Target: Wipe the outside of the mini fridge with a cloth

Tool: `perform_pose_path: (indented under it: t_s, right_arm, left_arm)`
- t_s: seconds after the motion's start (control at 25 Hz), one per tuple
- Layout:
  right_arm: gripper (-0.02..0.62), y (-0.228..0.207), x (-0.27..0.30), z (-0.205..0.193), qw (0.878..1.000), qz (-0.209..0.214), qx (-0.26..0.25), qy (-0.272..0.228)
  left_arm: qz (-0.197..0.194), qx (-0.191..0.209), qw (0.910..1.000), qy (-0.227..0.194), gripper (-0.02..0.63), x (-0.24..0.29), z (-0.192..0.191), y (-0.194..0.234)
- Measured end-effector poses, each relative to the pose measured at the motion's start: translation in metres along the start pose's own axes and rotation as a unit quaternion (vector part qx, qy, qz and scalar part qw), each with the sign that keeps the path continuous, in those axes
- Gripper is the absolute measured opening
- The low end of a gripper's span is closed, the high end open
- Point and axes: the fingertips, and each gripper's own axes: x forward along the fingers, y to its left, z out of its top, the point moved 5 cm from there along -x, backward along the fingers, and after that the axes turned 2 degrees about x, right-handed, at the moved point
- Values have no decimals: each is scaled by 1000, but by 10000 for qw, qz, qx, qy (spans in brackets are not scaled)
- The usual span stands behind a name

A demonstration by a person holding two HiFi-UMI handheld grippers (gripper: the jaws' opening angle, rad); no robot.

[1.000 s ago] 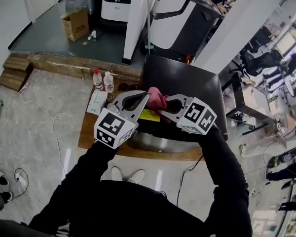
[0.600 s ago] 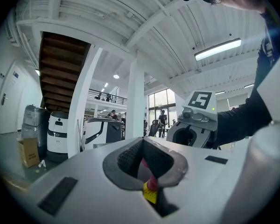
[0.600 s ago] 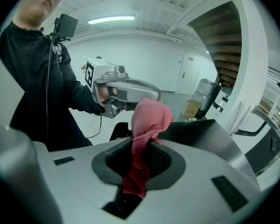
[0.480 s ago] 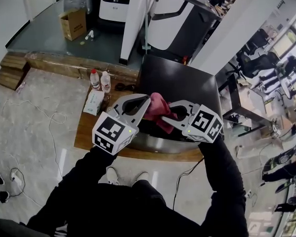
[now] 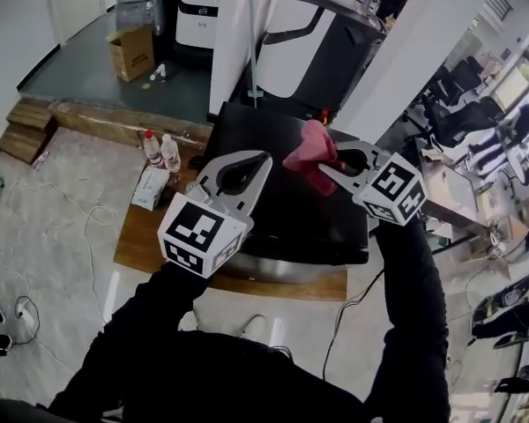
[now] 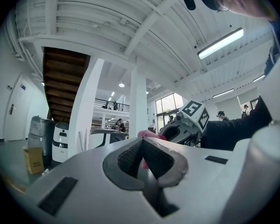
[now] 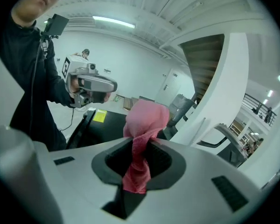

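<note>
The black mini fridge (image 5: 273, 210) stands on a low wooden platform, its flat top facing me. My right gripper (image 5: 324, 167) is shut on a pink cloth (image 5: 309, 151), which it holds bunched above the far right part of the fridge top. In the right gripper view the cloth (image 7: 146, 118) sticks out past the jaws and hangs down between them. My left gripper (image 5: 265, 159) is shut with nothing in it, above the fridge's left side and a short way from the cloth. In the left gripper view the jaws of the left gripper (image 6: 142, 143) meet at the tip.
Two small bottles (image 5: 160, 151) and a packet of wipes (image 5: 150, 189) sit on the wooden platform (image 5: 141, 241) left of the fridge. A cardboard box (image 5: 133, 51) and white machines (image 5: 300, 33) stand behind. Cables (image 5: 53, 210) lie on the floor at left.
My right gripper has carried the pink cloth up and to the right, away from the left gripper and further across the fridge top. The left gripper has barely moved.
</note>
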Motion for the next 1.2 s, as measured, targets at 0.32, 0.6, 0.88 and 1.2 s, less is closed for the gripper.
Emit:
perform_pose_path:
  t_s: [0.32, 0.6, 0.88, 1.2]
  right_arm:
    - [73, -102, -4, -74, 9997, -221, -41, 98]
    - [74, -158, 47, -131, 9986, 129, 158, 488]
    - [69, -170, 79, -163, 9954, 373, 437, 763]
    - [64, -132, 62, -156, 9949, 754, 316, 598]
  left_arm:
    - [464, -11, 9985, 286, 6, 83, -16, -66]
    - [709, -32, 9957, 589, 6, 118, -31, -100]
    - [959, 75, 9924, 762, 6, 120, -35, -110]
    - [1082, 224, 9896, 919, 6, 109, -41, -117]
